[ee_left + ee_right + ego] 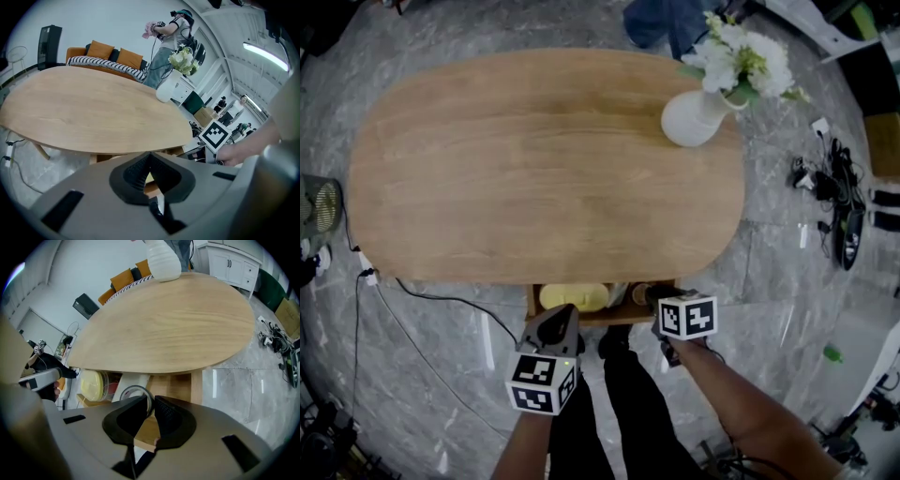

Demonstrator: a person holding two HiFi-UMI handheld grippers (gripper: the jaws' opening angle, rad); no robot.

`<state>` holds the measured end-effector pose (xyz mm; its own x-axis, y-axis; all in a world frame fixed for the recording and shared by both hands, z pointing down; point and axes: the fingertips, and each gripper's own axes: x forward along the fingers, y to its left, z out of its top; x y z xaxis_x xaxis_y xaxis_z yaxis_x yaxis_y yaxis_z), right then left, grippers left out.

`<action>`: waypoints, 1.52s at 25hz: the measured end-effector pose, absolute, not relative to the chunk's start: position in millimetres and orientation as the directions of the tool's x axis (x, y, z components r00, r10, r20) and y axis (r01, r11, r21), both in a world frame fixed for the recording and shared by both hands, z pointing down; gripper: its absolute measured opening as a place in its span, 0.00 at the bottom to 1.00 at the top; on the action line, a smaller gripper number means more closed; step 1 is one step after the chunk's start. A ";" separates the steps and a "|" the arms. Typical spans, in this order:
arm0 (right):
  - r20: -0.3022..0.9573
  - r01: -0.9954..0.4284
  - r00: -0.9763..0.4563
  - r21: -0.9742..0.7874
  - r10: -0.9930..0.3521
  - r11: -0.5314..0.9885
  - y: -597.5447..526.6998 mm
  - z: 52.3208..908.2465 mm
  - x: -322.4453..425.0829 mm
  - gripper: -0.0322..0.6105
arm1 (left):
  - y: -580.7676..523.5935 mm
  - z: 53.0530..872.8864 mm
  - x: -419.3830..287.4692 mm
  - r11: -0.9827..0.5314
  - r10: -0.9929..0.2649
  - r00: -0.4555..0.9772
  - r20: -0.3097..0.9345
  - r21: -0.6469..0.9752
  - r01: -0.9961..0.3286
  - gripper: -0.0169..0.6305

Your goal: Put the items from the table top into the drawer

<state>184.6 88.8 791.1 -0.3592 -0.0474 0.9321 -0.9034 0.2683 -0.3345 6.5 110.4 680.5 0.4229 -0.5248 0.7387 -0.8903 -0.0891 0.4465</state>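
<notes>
The wooden drawer (602,318) stands pulled out under the table's near edge. A round container with a yellow lid (574,296) lies in it, to the left in the right gripper view (91,383). My right gripper (151,408) hangs over the drawer's right part (661,300), pointing steeply down. It is shut on the wall of a clear tape roll (133,391). My left gripper (565,319) hovers just in front of the drawer, with its jaws (150,161) shut and nothing between them. No loose items lie on the tabletop (534,159).
A white vase of flowers (694,117) stands at the table's far right. The person's legs are right below the drawer front. On the floor, a fan (321,202) sits to the left and cables (839,202) to the right. Another person (168,33) stands beyond the table.
</notes>
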 end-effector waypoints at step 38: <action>0.638 -0.632 -0.736 -0.532 -0.224 0.563 63.0 435.1 160.1 0.10 | 120.8 429.1 -1.2 -0.104 -0.624 0.326 0.711 0.337 -0.936 0.03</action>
